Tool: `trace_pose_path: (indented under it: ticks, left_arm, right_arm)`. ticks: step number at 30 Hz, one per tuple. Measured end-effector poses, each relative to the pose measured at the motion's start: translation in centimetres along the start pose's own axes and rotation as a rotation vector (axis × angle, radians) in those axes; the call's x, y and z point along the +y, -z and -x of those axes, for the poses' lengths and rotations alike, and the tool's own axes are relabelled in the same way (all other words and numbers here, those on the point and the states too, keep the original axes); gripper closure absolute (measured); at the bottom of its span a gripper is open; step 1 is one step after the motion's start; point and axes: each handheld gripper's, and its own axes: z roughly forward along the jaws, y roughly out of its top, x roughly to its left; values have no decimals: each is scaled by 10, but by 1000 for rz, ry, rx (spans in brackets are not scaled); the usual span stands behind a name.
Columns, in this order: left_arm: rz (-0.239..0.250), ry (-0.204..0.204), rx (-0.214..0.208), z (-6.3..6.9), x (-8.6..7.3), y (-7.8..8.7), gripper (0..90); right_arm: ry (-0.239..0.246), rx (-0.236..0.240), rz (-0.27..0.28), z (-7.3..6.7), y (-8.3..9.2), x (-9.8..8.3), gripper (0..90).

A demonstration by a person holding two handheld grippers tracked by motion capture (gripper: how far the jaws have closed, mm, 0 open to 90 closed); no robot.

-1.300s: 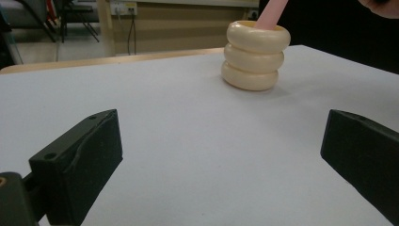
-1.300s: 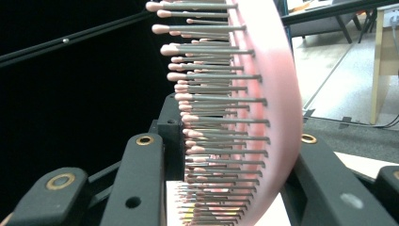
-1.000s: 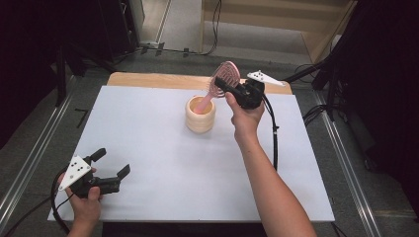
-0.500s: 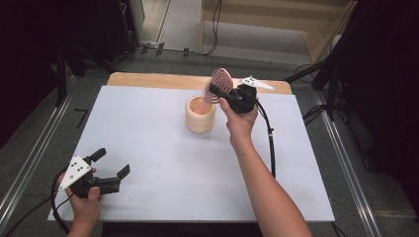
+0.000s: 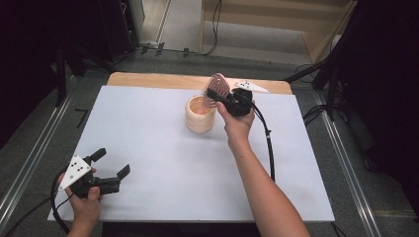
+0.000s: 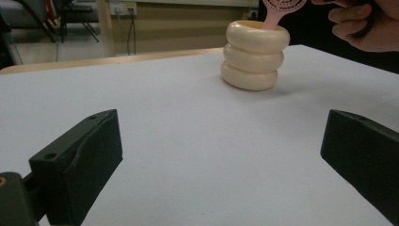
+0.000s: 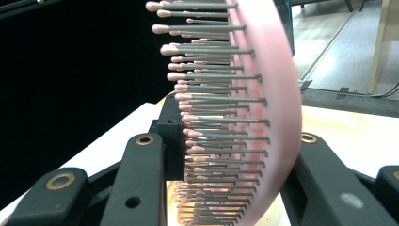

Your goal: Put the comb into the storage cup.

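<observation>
1. Your right gripper [image 5: 217, 96] is clamped on a pink hairbrush [image 5: 218, 85], with the jaws pressing on the head of the brush from both sides.
2. In the right gripper view the hairbrush [image 7: 254, 94] stands on edge between the two black jaws: its grey bristles with pink tips point to the left of that view, and its smooth pink back faces right.
3. In the high view the brush head sits just above and beside the far right rim of the cream holder [image 5: 200, 115], and the handle slants down into the holder's mouth.
4. The holder stands upright on the white table [image 5: 163, 148], toward its far middle part. From the left gripper view the cream holder [image 6: 256, 54] looks like three stacked rings, and the pink handle [image 6: 273, 16] rises out of its top.
5. Your right hand [image 5: 238, 123] hovers just beside the holder, on its right.
6. Your left gripper [image 5: 109, 170] rests low at the near left corner of the table, well apart from the holder. Its jaws stand wide apart with nothing between them.
</observation>
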Motion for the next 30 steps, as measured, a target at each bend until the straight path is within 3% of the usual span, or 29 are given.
trace_pose_path:
  ticks: [14,18,22,28,30]
  left_arm:
    - [0,-1,-3,0,0,0,0]
    - [0,-1,-3,0,0,0,0]
    - [-1,-3,-4,0,0,0,0]
    - [0,-2,-3,0,0,-1,0]
    - [-1,-2,-4,0,0,-1,0]
  right_arm:
    - [-12,-20,-30,5,-9,-8,613]
    - [-49,-12,-29,11,-8,-10,611]
    - [-54,-10,-49,14,-8,-10,593]
    - [-46,-37,-78,20,-2,-8,345]
    - [-40,-26,-78,23,2,-7,255]
